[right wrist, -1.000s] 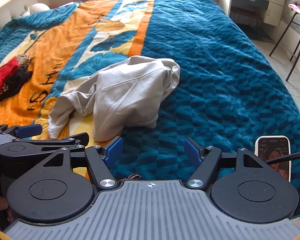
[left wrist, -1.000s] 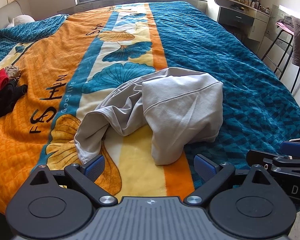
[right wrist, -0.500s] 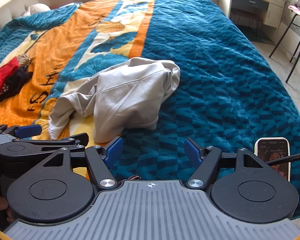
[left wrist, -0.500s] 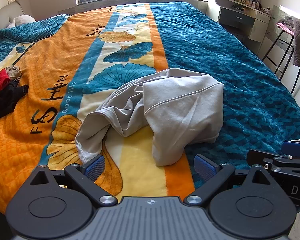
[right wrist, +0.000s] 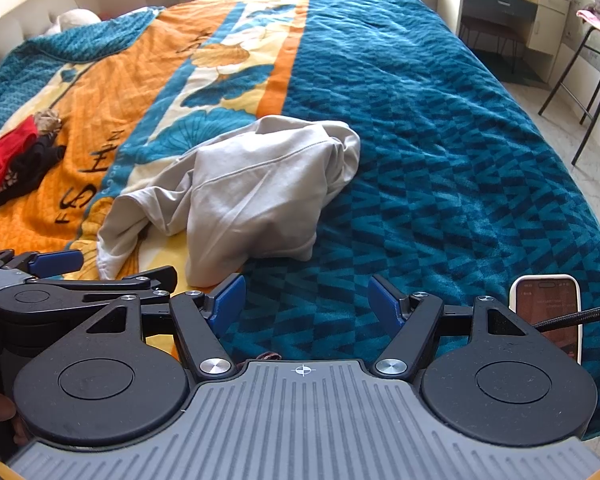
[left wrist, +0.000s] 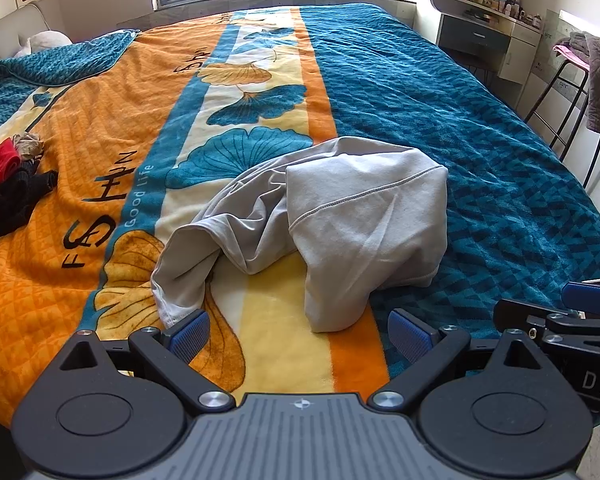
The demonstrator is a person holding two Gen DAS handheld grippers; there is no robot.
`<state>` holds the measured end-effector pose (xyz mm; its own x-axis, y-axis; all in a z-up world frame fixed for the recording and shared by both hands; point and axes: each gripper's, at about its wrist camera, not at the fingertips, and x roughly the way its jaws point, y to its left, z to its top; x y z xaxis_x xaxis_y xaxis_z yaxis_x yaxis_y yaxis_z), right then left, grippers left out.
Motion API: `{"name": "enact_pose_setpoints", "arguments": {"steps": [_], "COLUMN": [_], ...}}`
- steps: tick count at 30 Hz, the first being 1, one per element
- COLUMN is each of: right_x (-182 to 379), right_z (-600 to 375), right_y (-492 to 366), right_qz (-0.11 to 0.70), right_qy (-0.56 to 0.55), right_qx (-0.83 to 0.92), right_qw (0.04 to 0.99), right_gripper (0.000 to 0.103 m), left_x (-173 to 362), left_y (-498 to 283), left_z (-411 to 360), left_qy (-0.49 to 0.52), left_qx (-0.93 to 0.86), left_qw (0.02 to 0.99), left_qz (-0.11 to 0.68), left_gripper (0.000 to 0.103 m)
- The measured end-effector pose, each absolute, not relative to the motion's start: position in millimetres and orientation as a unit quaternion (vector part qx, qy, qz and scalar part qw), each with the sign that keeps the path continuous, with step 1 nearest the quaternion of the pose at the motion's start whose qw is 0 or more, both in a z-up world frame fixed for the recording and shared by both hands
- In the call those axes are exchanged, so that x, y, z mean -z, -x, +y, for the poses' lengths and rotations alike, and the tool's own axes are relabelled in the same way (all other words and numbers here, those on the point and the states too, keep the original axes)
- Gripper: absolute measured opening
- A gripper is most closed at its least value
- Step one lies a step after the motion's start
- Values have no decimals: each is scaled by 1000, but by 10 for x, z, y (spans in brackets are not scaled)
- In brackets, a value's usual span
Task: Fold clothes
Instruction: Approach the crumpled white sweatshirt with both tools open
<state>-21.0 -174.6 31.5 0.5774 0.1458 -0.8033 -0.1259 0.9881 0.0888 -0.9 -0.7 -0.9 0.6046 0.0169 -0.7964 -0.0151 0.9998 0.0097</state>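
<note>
Bedspread (left wrist: 440,92) in teal, orange and cream covers the whole bed, and on it, near the edge closest to us, lies a crumpled grey garment (left wrist: 340,216), bunched into a loose mound over the cream and orange stripes and spilling onto the teal. One hemmed end trails down towards our left gripper (left wrist: 300,334), whose blue-padded jaws stand wide apart and hold nothing; the left pad sits just beside that trailing hem (we cannot tell whether it touches).

From the right wrist we see the same garment (right wrist: 252,196) ahead and to the left, while our right gripper (right wrist: 306,304) hovers over the teal part of the spread, its jaws likewise spread and empty. The left gripper shows at the left edge of this view, side on.

A phone (right wrist: 548,312) with a lit screen rests on the spread just right of the right gripper, a dark cable crossing it. Far off to the left, a small heap of red and black clothes (left wrist: 8,184) lies on the orange part.
</note>
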Motion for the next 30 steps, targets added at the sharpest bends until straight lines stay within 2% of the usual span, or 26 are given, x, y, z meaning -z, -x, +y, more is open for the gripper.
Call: {"name": "enact_pose_setpoints", "arguments": {"steps": [24, 30], "right_x": [-277, -193], "right_z": [-1710, -1626], "right_y": [168, 67], "right_qz": [455, 457], "right_qy": [-17, -26], "right_qx": [-76, -87], "right_qw": [887, 885], "right_gripper": [74, 80], "left_x": [70, 133], "left_y": [-19, -46], "left_z": [48, 229], "left_qy": [2, 5], "left_qx": [-15, -26], "left_qw": [892, 890], "left_qz": [451, 454], "left_gripper": [95, 99]}}
